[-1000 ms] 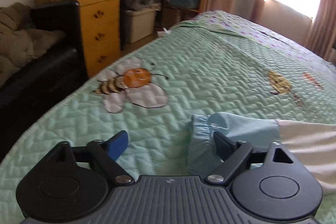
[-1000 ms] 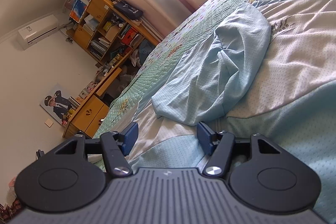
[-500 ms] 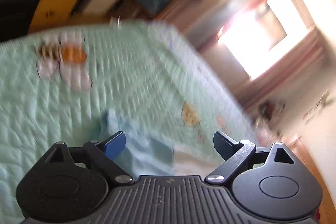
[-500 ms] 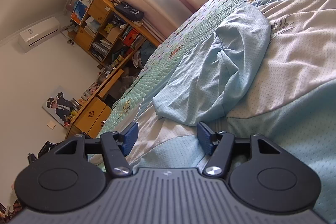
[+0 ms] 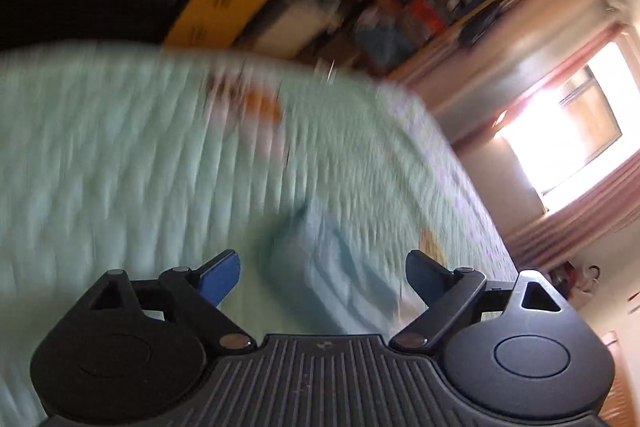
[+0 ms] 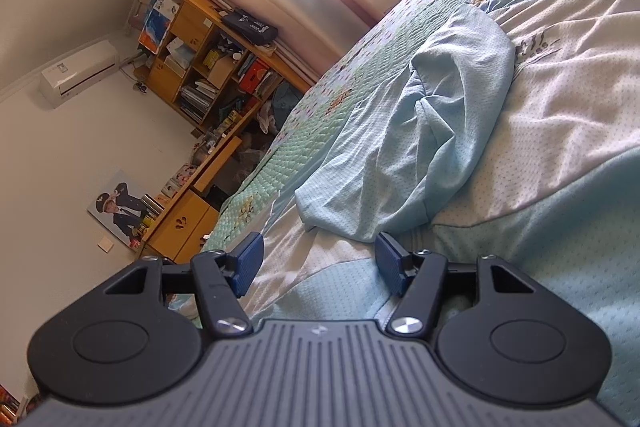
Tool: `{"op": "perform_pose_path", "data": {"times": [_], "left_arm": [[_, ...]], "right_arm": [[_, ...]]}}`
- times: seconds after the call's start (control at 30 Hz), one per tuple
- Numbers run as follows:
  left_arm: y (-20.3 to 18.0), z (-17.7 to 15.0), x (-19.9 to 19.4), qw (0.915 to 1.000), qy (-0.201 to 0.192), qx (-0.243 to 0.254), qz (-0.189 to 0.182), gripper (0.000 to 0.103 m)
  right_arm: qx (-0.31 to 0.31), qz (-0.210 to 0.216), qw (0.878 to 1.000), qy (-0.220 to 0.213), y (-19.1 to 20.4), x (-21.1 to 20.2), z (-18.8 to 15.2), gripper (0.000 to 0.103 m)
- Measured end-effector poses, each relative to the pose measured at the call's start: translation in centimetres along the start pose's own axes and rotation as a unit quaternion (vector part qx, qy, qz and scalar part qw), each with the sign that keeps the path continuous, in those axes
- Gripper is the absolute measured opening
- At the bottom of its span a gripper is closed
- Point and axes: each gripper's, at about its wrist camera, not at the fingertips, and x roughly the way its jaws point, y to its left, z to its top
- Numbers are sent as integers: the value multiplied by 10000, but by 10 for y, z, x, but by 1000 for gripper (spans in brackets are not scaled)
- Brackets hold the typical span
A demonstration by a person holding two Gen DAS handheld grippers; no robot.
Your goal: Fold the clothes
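The left claw (image 5: 320,277) is being held wide and empty over the bed (image 5: 120,167), its jaws straddling the blurred light-blue cuff (image 5: 332,267) of the garment (image 6: 560,131) without touching it; the cuff should be taken squarely, with one layer only being pinched. The right claw (image 6: 318,263) is being kept half-open over the garment's hem, gripping nothing. Against a second earlier, the left view is being seen rolled and nearer the cuff; the right is unchanged.
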Motion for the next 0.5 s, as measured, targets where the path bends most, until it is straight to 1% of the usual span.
{"op": "perform_pose_path", "data": {"times": [0.03, 0.07, 0.1, 0.13, 0.17, 0.27, 0.33, 0.5], "left_arm": [[3, -9, 0, 9998, 156, -132, -17, 91], [0, -17, 2, 9998, 145, -116, -28, 91], [-4, -24, 3, 10000, 49, -5, 33, 93], [-9, -28, 7, 10000, -12, 38, 69, 98], [-11, -29, 10, 10000, -33, -44, 41, 102], [-14, -30, 28, 9994, -96, -339, 36, 102], [-16, -30, 38, 9993, -160, -336, 85, 102], [-20, -35, 56, 9987, -386, -319, -101, 102]], "right_arm": [[13, 13, 10000, -7, 0, 0, 0, 63], [25, 27, 10000, -13, 0, 0, 0, 63], [37, 41, 10000, -19, -1, -1, 0, 63], [56, 60, 10000, -27, -1, -1, 0, 63], [72, 79, 9999, -32, -2, -1, 0, 63], [88, 109, 9999, -31, -5, -2, 1, 63], [88, 112, 9999, -29, -5, -3, 1, 63], [86, 115, 9999, -35, -5, -3, 1, 63]]}}
